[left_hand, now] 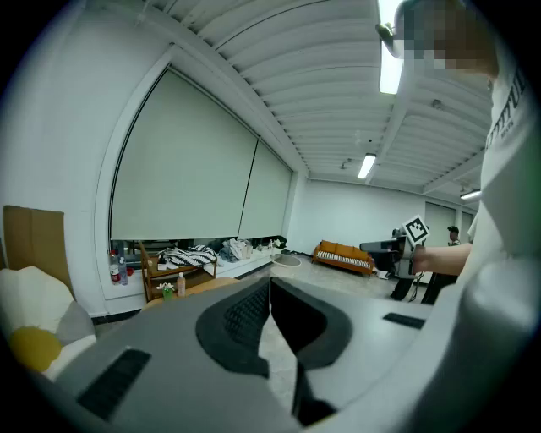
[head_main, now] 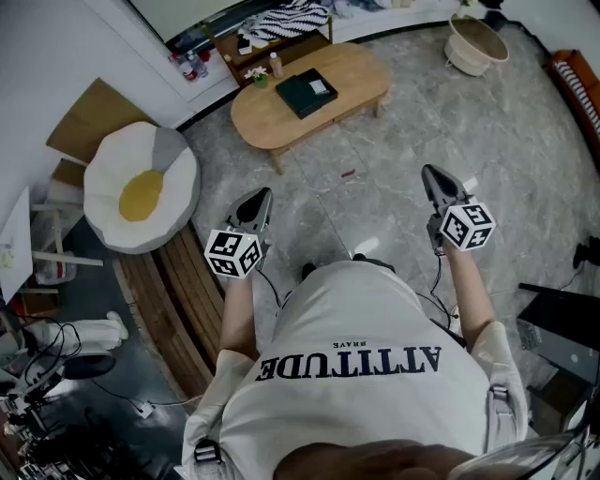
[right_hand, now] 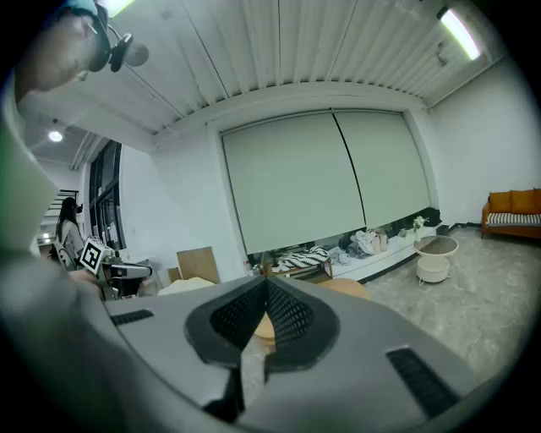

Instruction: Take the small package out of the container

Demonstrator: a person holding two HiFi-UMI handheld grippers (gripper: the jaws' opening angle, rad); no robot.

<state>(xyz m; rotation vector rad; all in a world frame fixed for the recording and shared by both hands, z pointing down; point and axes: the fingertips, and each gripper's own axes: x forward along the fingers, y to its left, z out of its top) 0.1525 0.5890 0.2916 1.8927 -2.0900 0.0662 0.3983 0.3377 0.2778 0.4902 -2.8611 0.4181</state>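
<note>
A dark, flat container lies on the oval wooden table at the far side of the room. A pale patch shows on its top; I cannot tell whether this is the small package. My left gripper and right gripper are held out in front of the person's chest, well short of the table. Both are shut with nothing between the jaws. In the left gripper view the left gripper has its jaws meeting, and the right gripper looks the same in its own view, aimed toward the table.
A fried-egg-shaped cushion lies at the left beside cardboard and wooden planks. Behind the table stands a low shelf with striped cloth. A bottle stands on the table. A round basket sits at the far right, near an orange sofa.
</note>
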